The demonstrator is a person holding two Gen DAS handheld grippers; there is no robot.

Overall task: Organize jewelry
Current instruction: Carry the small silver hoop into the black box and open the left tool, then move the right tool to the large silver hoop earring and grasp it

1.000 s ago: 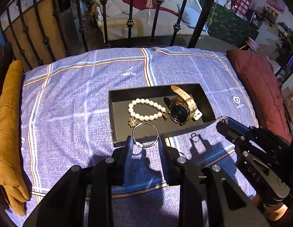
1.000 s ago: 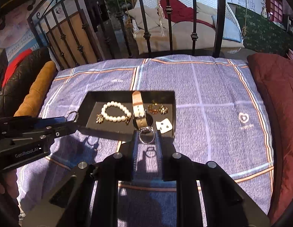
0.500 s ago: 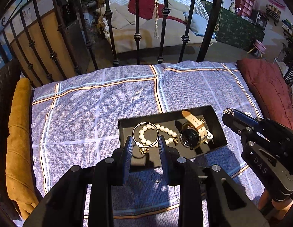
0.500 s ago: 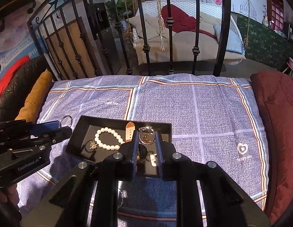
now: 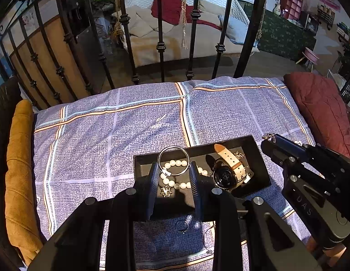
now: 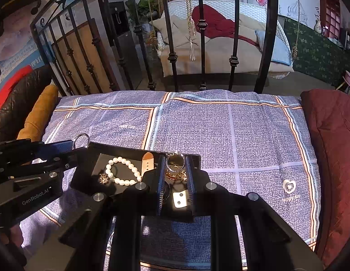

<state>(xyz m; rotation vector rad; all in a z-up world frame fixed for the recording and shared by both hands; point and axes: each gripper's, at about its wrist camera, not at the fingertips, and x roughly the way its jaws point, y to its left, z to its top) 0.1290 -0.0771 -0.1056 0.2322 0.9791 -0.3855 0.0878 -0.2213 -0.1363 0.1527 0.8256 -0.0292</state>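
My left gripper [image 5: 173,168] is shut on a thin silver hoop [image 5: 173,160], held above the left part of a black tray [image 5: 202,155]. In the tray lie a pearl bracelet [image 5: 175,179], a small gold charm [image 5: 166,190] and a watch [image 5: 226,174] with a cream strap. My right gripper [image 6: 175,164] is shut on a sparkly hoop [image 6: 175,160] over the tray's [image 6: 127,155] right end, above a gold chain piece [image 6: 175,176] and a white earring card [image 6: 180,199]. Each gripper also shows at the edge of the other's view: the right gripper [image 5: 271,140] and the left gripper [image 6: 78,145].
The tray rests on a purple checked blanket [image 5: 129,135]. A small ring [image 5: 182,225] lies on the blanket near my left fingers. A mustard cushion [image 5: 19,169] bounds the left side, a dark red cushion [image 5: 321,108] the right. A black iron railing [image 5: 161,45] stands behind.
Both grippers have moved forward with their hoops, from in front of the tray to over it. The tray now sits lower and nearer in both views. The grips are unchanged.
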